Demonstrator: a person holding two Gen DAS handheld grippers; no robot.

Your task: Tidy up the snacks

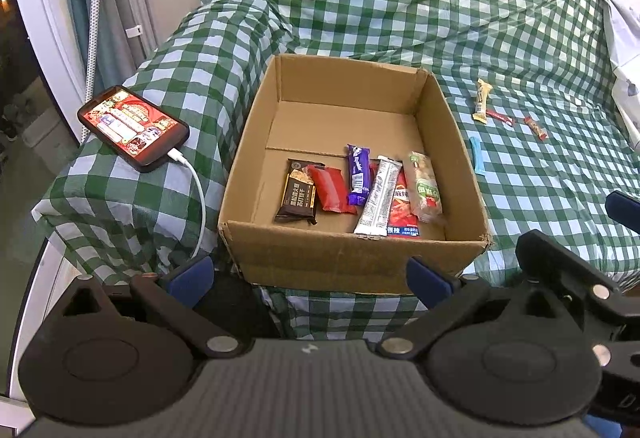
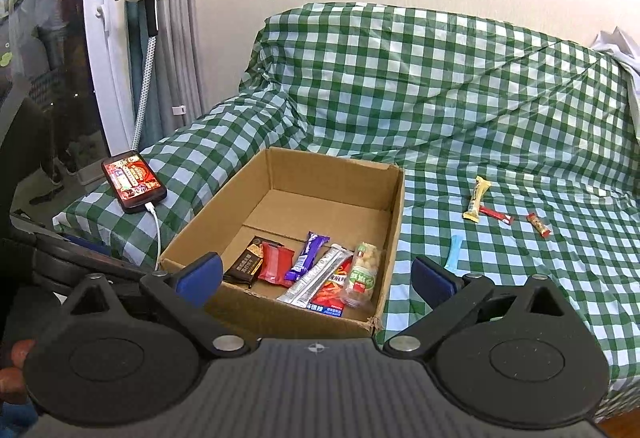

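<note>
An open cardboard box (image 1: pixel 352 258) (image 2: pixel 396 206) sits on a green checked cloth. Several snacks lie in it: a brown pack (image 1: pixel 298 192), a red pack (image 1: pixel 331 188), a purple bar (image 1: pixel 358 174), a silver stick (image 1: pixel 378 196) and a nut pack (image 1: pixel 425 187). On the cloth right of the box lie a yellow bar (image 1: pixel 481 101) (image 2: pixel 476 198), two small red bars (image 1: pixel 500 117) (image 1: pixel 535 127) and a blue stick (image 1: pixel 477 154) (image 2: pixel 454 252). My left gripper (image 1: pixel 310 276) is open and empty before the box's near wall. My right gripper (image 2: pixel 316 278) is open and empty above the box's near right corner.
A phone (image 1: pixel 134 128) (image 2: pixel 134 181) with a lit screen and a white cable (image 1: pixel 200 206) lies on the covered armrest left of the box. A window frame (image 2: pixel 106 86) and curtains (image 2: pixel 168 38) stand at the left. The covered sofa back (image 2: pixel 400 78) rises behind.
</note>
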